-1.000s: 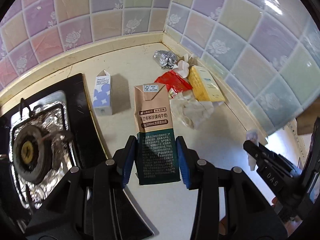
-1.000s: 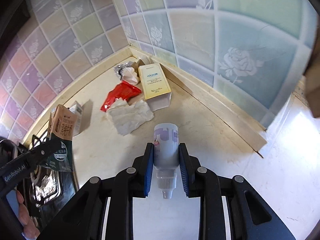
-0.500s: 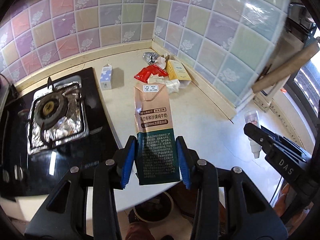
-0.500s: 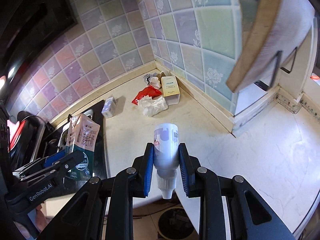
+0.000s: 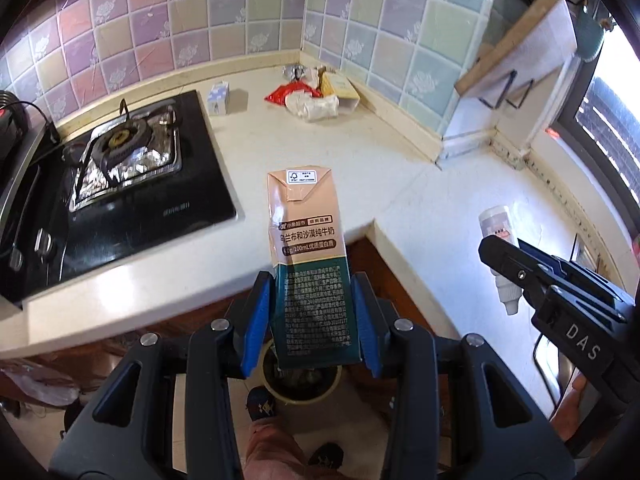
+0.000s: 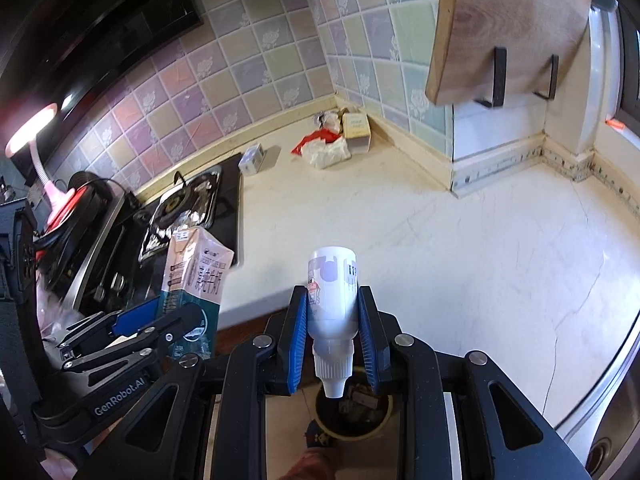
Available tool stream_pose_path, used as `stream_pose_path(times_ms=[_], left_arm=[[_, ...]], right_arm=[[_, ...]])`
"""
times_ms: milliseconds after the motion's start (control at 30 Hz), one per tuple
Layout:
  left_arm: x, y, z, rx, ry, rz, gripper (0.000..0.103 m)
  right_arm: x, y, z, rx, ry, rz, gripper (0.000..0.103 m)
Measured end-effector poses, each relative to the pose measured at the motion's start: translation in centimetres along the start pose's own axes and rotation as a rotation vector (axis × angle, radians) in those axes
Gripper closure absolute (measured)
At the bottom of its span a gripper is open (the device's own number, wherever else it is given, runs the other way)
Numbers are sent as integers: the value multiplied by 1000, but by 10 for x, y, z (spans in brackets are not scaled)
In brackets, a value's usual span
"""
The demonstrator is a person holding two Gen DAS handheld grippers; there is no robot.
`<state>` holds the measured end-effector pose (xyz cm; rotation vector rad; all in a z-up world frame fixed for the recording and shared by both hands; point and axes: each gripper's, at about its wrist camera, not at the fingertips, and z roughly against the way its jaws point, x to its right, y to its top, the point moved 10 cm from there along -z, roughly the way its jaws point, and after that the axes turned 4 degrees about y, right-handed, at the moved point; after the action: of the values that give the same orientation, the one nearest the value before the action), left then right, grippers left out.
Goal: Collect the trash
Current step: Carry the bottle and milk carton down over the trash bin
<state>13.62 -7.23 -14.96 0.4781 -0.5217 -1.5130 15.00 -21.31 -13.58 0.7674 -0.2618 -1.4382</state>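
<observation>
Step in hand: carrying two pieces of trash off the desk (image 5: 400, 184) toward the bin (image 6: 354, 412) on the floor; judged from how both loads hang past the desk edge with the bin beneath.

Left gripper (image 5: 312, 320): jaws partly closed, blue pads pressed on both sides of the milk carton (image 5: 308, 256), which stands upright between them in the middle of the left wrist view, its top toward the upper frame.

Right gripper (image 6: 332, 328): jaws narrowly set, clamped on the white bottle (image 6: 332, 300), cap pointing down toward the lower centre of the right wrist view.

Bin: low in both views; in the left wrist view it shows right under the carton's bottom edge, in the right wrist view just below the bottle's cap.

Next move: likely to line each load up over the bin mouth, then part the jaws to drop it; the bottle looks nearly centred over it already.

Trash left: a heap in the far corner, upper centre of both views: red wrapper (image 5: 290, 92), crumpled paper (image 5: 316, 106), yellow box (image 5: 340, 88), and a small blue-white carton (image 5: 219, 98) beside the stove (image 5: 120, 168).

Risk: the tall carton may catch the bin's rim if released off-centre.
</observation>
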Motion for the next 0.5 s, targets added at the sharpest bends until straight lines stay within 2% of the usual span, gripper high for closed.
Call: stream_pose_path(times_ms=[233, 500], left_arm=[[-1, -49, -10, -69, 27, -28, 66], [-20, -100, -53, -194, 21, -15, 66]], right_arm=[[-2, -66, -12, -84, 15, 5, 79], [-10, -135, -62, -231, 27, 4, 79]])
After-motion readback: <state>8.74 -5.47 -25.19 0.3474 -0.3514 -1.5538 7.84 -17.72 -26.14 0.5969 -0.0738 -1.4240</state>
